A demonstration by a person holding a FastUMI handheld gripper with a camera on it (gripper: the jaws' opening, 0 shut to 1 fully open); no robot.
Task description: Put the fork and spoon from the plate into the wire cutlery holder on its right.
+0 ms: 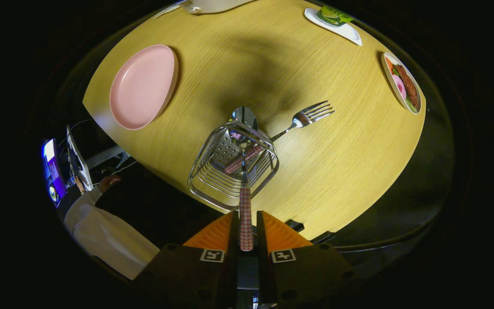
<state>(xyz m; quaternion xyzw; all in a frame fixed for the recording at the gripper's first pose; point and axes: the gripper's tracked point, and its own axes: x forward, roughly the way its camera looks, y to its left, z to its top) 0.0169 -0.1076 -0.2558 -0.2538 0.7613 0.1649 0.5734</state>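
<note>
gripper (pixel 245 234) clamped on spoon (pixel 245 206) | bowl over holder (pixel 234 165) rim | fork (pixel 302 120) inside

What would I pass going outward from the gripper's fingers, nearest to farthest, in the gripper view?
Gripper shut on the spoon by its checked handle → wire cutlery holder, the fork's handle resting in it → spoon's bowl → bare table.

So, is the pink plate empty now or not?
Empty: the round pink plate holds nothing. The checked-handled fork leans in the wire cutlery holder.
</note>
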